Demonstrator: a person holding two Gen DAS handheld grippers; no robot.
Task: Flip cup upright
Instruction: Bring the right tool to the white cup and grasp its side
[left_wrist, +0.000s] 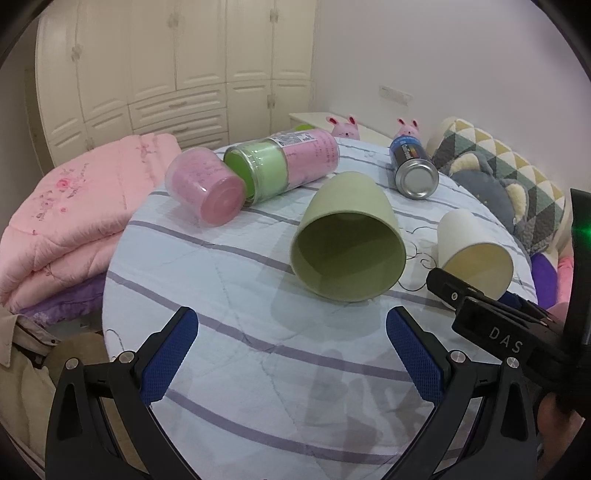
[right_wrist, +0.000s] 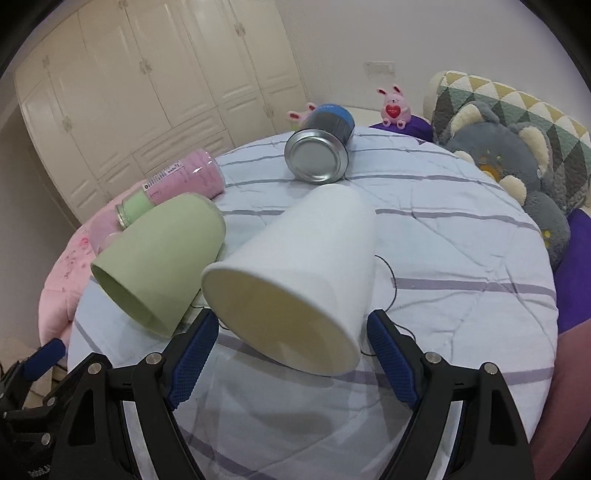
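Striped bedding (left_wrist: 240, 332) fills the left view: a green cup (left_wrist: 347, 236) lies on its side, mouth toward the wide-open left gripper (left_wrist: 291, 354). Right view: a white cup (right_wrist: 295, 280) lies likewise, its rim between the right gripper's (right_wrist: 293, 350) spread fingers, untouched; a can (right_wrist: 319, 147) lies beyond.

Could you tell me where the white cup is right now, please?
The white cup lies on its side on the striped bedspread, mouth toward the open right gripper, with the green cup on its left and the metal can behind.
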